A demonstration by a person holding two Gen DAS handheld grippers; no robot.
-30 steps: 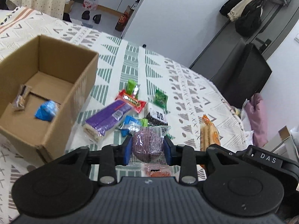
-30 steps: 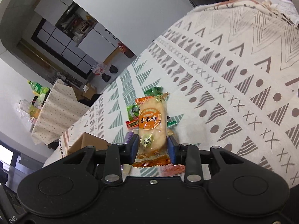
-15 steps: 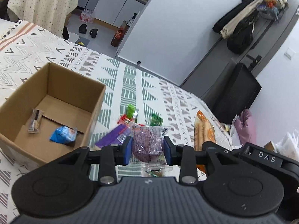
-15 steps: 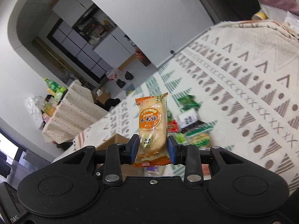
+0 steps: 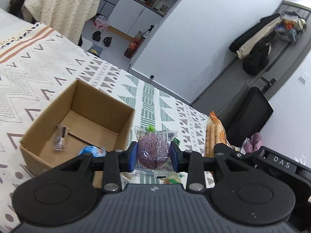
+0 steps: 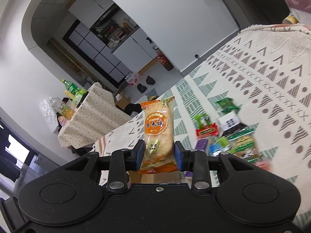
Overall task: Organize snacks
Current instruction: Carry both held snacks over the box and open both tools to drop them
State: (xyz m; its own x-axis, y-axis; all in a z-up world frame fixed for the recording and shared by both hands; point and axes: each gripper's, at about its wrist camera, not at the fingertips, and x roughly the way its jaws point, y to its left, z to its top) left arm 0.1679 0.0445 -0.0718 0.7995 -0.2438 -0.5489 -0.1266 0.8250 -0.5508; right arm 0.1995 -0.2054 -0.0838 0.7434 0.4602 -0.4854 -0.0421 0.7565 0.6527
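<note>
Above patterned cloth, clear-wrapped purple snack.

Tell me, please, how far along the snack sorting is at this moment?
Done: two snacks lie in the cardboard box. In hand: the left gripper clamps a purple snack; the right gripper clamps an orange rice cracker. Left: the loose snack pile on the cloth.

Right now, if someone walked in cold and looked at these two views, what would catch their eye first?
Each gripper is clamped on a wrapped snack: the left gripper holds a purple cake in clear wrap, and the right gripper holds an orange rice cracker packet upright. To the left stands an open cardboard box with two small snacks already inside, and a heap of loose snacks lies on the patterned cloth.
</note>
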